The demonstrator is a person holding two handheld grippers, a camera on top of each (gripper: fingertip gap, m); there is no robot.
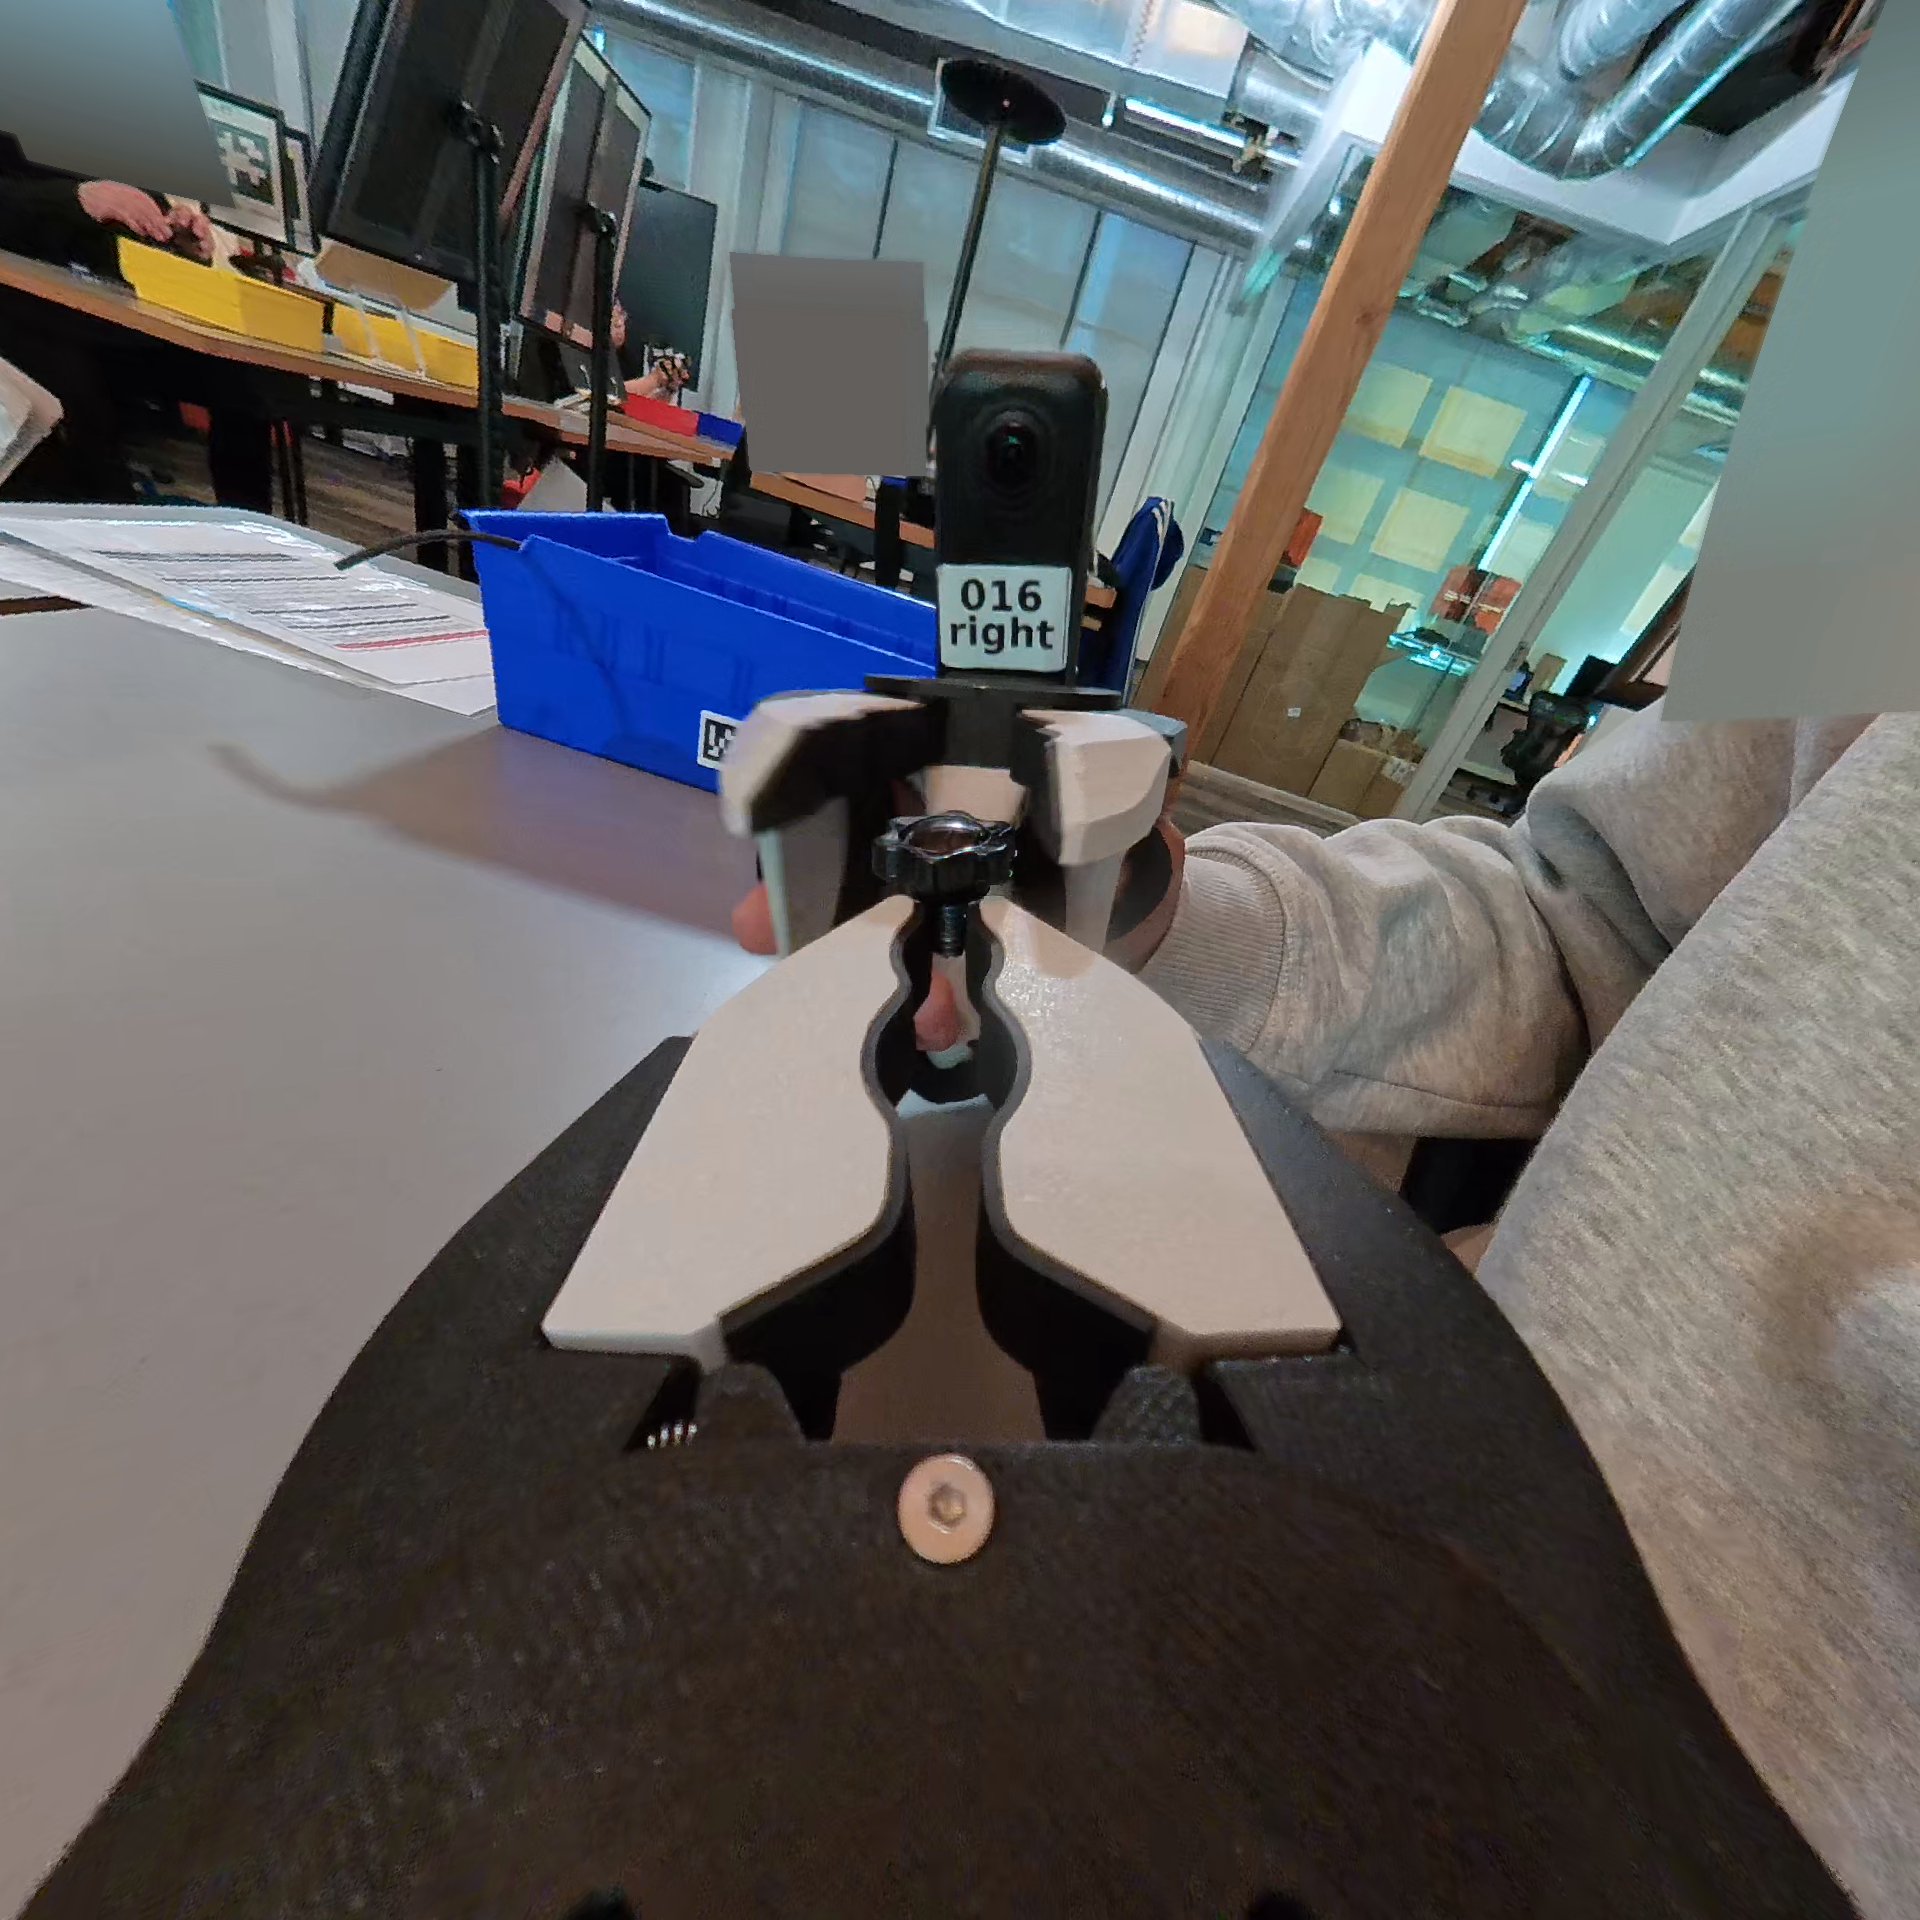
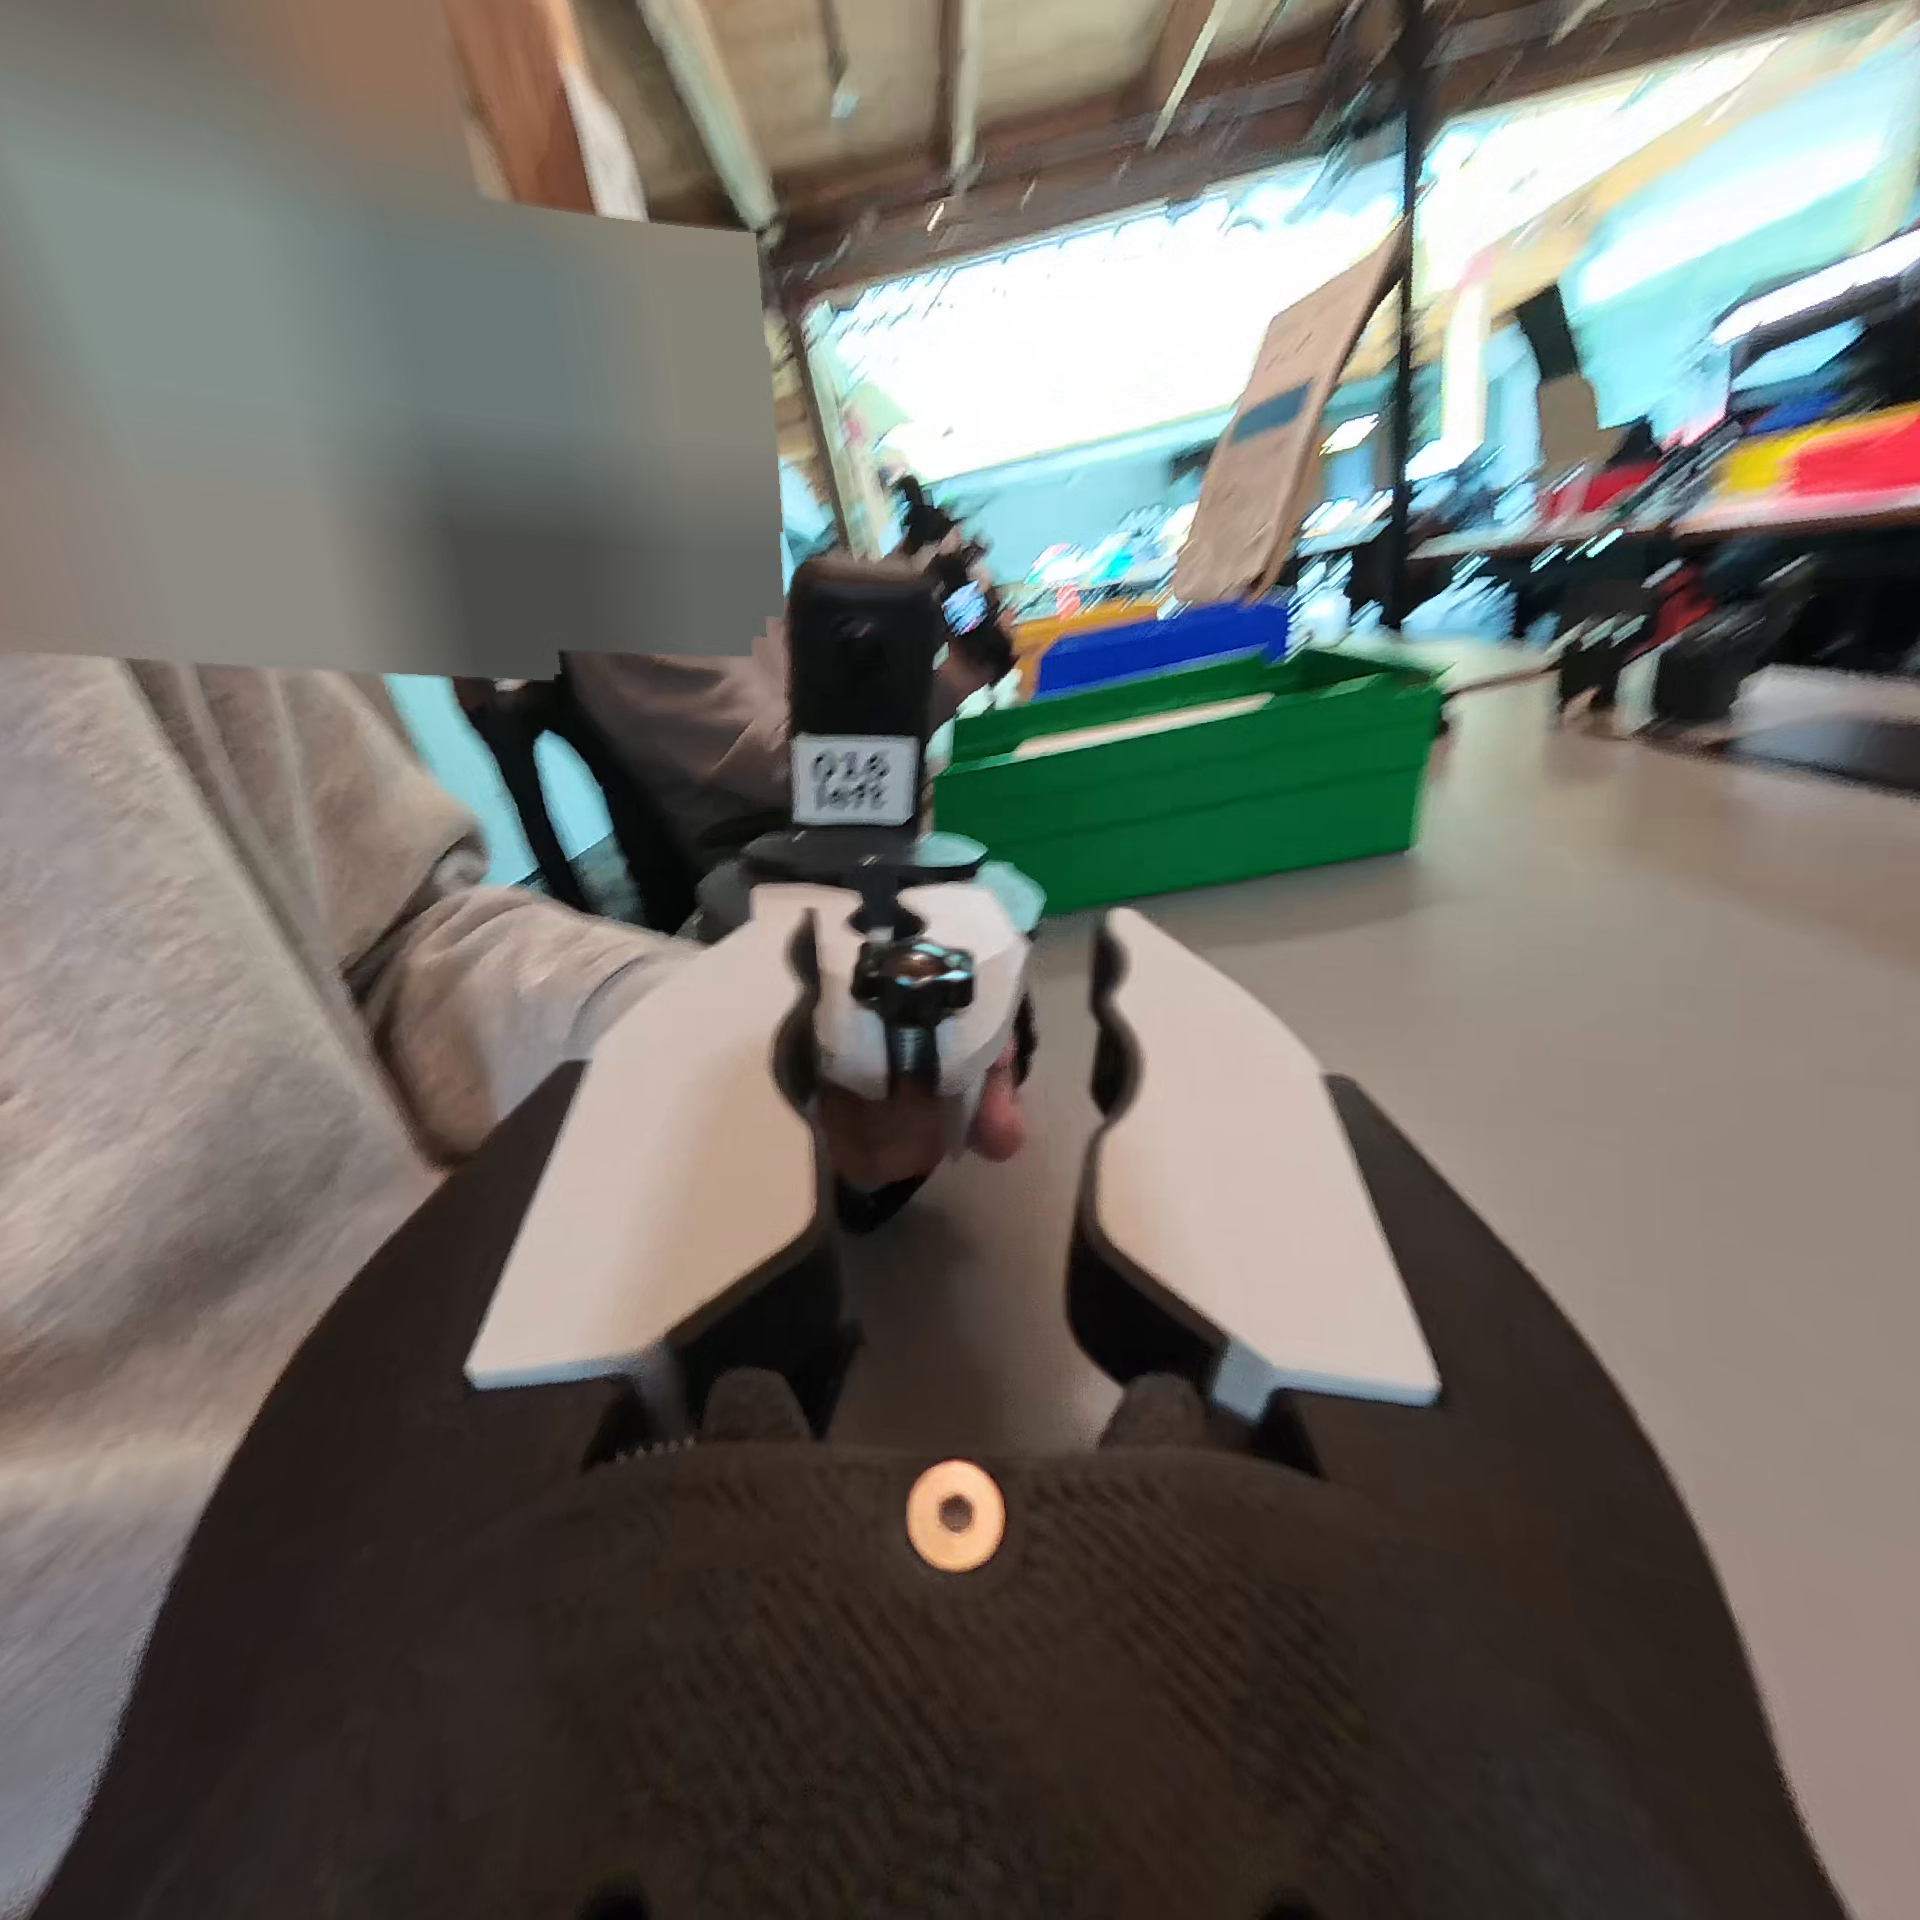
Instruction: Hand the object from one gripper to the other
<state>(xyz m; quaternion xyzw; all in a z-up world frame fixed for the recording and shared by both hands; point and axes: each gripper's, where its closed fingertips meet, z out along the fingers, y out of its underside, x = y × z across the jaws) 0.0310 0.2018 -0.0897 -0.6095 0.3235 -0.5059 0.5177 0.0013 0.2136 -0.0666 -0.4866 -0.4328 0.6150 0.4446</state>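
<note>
Left wrist view: knob screw [image 1: 943, 868] is pinched by its thread at the left gripper [image 1: 943, 940] tips.
Right gripper [image 2: 951, 1023] is spread wide around the knob; it should be closed before the left is released.

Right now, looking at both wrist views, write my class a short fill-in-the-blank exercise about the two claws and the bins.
1. The left claw grips a black knob screw by its ____.
2. The right claw has its fingers ____.
3. The bin behind the right claw is ____.
4. The bin behind the left claw is ____.

Missing words: threaded shaft; open; blue; green
</note>
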